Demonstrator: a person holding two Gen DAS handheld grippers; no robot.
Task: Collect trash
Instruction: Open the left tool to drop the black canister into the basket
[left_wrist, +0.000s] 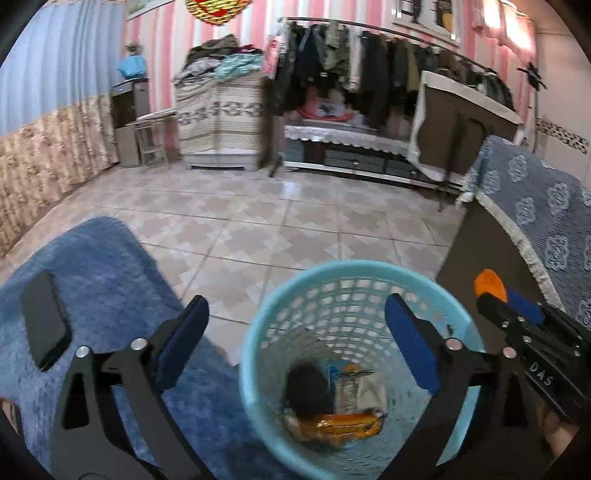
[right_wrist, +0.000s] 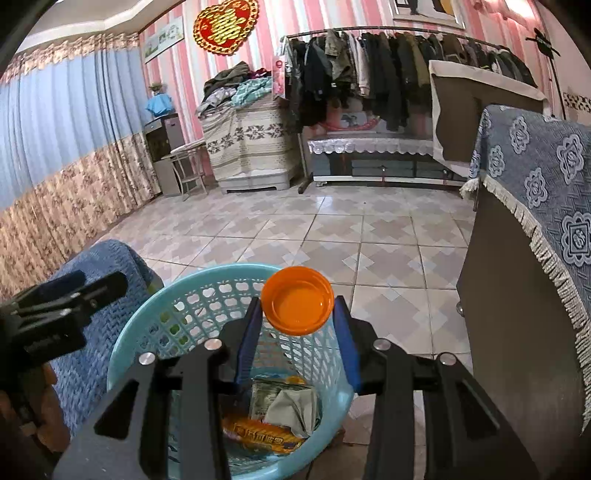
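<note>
The left gripper (left_wrist: 293, 332) hangs released, jaws spread wide over the turquoise basket (right_wrist: 147, 325), which stands on the tiled floor (right_wrist: 332, 229) holding wrappers (left_wrist: 340, 424). The right gripper (right_wrist: 297, 319) grasps an orange lid (right_wrist: 297, 304) above the basket's rim.

The left gripper (left_wrist: 295, 325) hangs over a light blue mesh basket (left_wrist: 255, 354), jaws spread wide with nothing between them. Wrappers (left_wrist: 343, 424) lie in the basket bottom. At right, the right gripper (left_wrist: 495, 291) holds an orange lid (left_wrist: 489, 282). A black phone (left_wrist: 44, 319) rests on blue fabric (left_wrist: 110, 280).
</note>
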